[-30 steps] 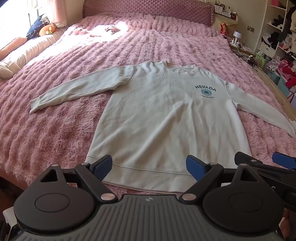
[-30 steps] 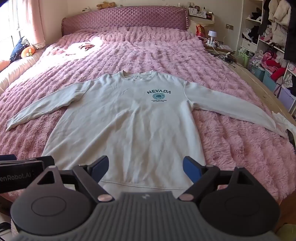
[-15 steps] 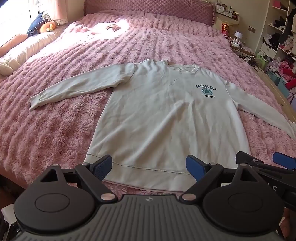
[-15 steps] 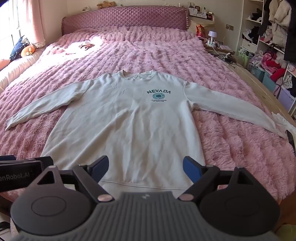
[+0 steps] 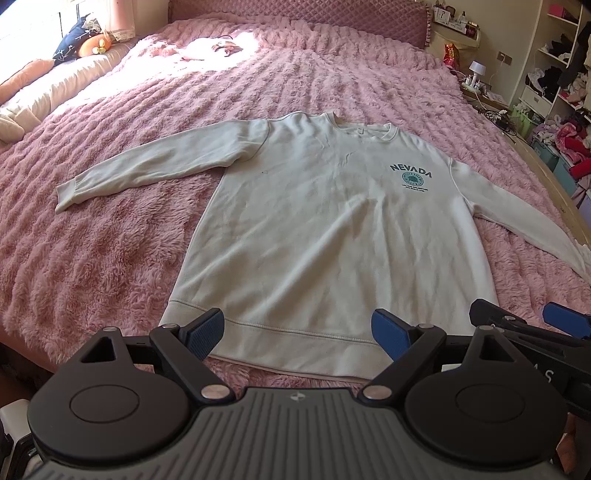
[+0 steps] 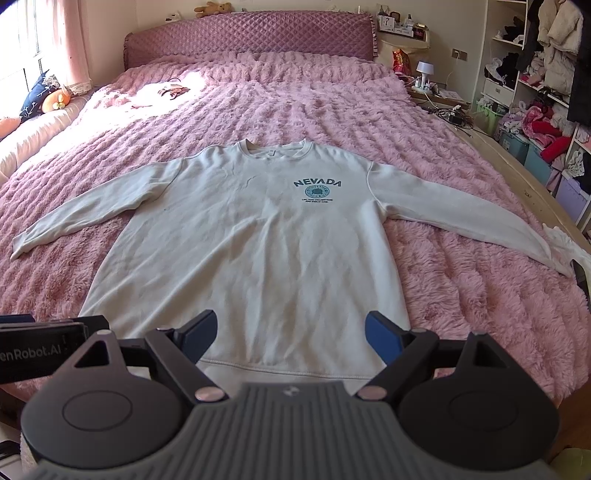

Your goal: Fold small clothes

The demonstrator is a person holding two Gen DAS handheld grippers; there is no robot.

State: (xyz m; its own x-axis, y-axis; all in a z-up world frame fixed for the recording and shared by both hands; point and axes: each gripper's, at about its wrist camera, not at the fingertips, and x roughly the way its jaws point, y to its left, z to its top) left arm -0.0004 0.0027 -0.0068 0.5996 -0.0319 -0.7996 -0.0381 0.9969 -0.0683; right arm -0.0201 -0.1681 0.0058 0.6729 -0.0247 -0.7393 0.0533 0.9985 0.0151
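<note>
Lying flat, front up, the cream sweatshirt (image 5: pixel 325 229) spreads both sleeves across the pink bedspread (image 5: pixel 110 229). Both left gripper (image 5: pixel 297 328) and right gripper (image 6: pixel 290 331) hover spread apart, empty, near its hem. Only the right wrist view shows the headboard's teddy bear (image 6: pixel 212 7).

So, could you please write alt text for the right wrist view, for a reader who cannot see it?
A cream sweatshirt printed NEVADA lies flat, front up, sleeves spread, on a fluffy pink bedspread. The open right gripper hovers over its hem, holding nothing; part of the left gripper shows at the lower left edge.
</note>
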